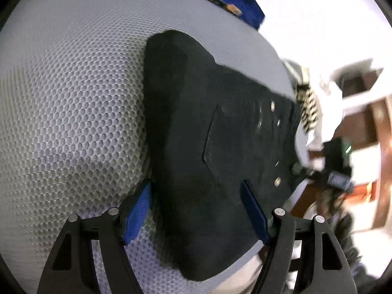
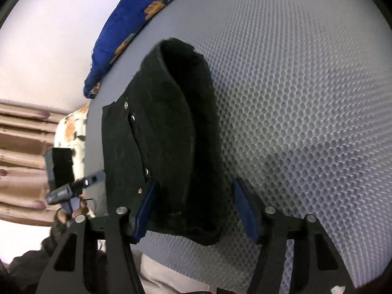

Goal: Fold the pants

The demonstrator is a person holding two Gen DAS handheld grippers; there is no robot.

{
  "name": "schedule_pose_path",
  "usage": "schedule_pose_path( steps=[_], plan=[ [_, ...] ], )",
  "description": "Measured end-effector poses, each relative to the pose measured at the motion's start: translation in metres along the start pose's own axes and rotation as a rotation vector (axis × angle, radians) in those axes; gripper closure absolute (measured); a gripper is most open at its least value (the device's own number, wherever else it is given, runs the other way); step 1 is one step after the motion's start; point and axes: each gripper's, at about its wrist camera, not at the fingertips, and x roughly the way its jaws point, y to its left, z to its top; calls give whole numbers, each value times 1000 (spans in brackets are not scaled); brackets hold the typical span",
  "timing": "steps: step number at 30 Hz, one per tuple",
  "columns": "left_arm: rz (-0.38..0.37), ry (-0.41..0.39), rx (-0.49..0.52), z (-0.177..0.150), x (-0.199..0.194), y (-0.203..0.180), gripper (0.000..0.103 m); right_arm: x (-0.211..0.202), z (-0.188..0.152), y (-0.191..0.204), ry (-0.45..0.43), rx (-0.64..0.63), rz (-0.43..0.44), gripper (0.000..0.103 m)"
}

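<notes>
The left gripper [image 1: 196, 210] fills the bottom of its view, blue pads spread apart over the near end of the black pants [image 1: 208, 147], pressing on nothing. The right gripper [image 2: 196, 210] likewise stands with its jaws parted astride the pants [image 2: 171, 134], not clamped on the cloth.

The grey honeycomb-mesh mattress [image 1: 73, 110] carries everything. The pants lie on it as a long folded bundle running away from the near edge, close to one side edge of the mattress [image 2: 294, 122], with small metal rivets [image 1: 278, 181] showing. At the far edge lies a blue cloth with orange print [image 2: 137, 19]. Beyond the side edge, the right view catches the other handheld gripper body [image 2: 63, 171], a hand beneath it.
</notes>
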Motion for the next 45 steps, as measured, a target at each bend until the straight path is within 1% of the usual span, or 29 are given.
schedule_pose_path(
  steps=[1,2,4,6,9,10,14,15,16,17,18,19,21,22,24,27,29,31,35,38,41,43,45],
  plan=[
    [-23,2,-26,2,0,3,31,-1,2,-5,-1,8,41,48],
    [-41,1,-42,4,0,6,31,-1,2,-9,2,13,64,49],
    [-59,3,-56,6,2,7,32,1,5,-16,-2,13,138,56],
    [-61,3,-53,9,4,4,33,9,10,-21,9,22,182,57],
    [-71,-7,-32,17,9,0,34,19,20,-17,21,-23,245,57],
    [-75,-16,-26,17,9,-1,34,25,24,-15,24,-35,268,59],
    [-91,-62,-25,24,14,2,34,29,28,-4,18,-61,251,60],
    [-89,-67,-32,28,17,0,34,29,28,1,3,-62,228,62],
    [-79,-67,-42,30,18,-1,38,27,25,0,-9,-56,209,67],
    [-58,-67,-45,33,18,0,52,24,23,2,-20,-50,191,69],
    [-34,-66,-47,35,17,2,71,20,19,6,-33,-45,180,71],
    [-28,-63,-47,38,16,6,75,16,16,10,-43,-47,172,72],
    [-70,-69,-74,39,8,12,82,11,11,22,-52,-50,150,73],
    [-73,-80,-71,41,2,11,83,11,11,30,-55,-54,138,73],
    [-56,-116,-19,45,-13,4,85,11,12,45,-58,-65,133,74],
    [-2,-170,37,57,-39,1,85,20,23,73,-62,-84,133,74],
    [28,-200,40,68,-54,9,85,32,37,91,-63,-106,134,74],
    [60,-237,32,83,-67,19,85,47,55,105,-62,-103,157,74],
    [113,-277,35,105,-86,38,85,76,89,130,-57,-121,156,74],
    [132,-302,31,128,-93,49,85,93,113,145,-54,-141,148,74],
    [134,-318,15,152,-94,62,85,104,134,156,-59,-160,129,74],
    [134,-326,13,163,-92,68,85,110,144,161,-65,-175,110,74],
    [152,-329,26,171,-88,77,85,114,149,162,-73,-181,97,74]
  ],
)
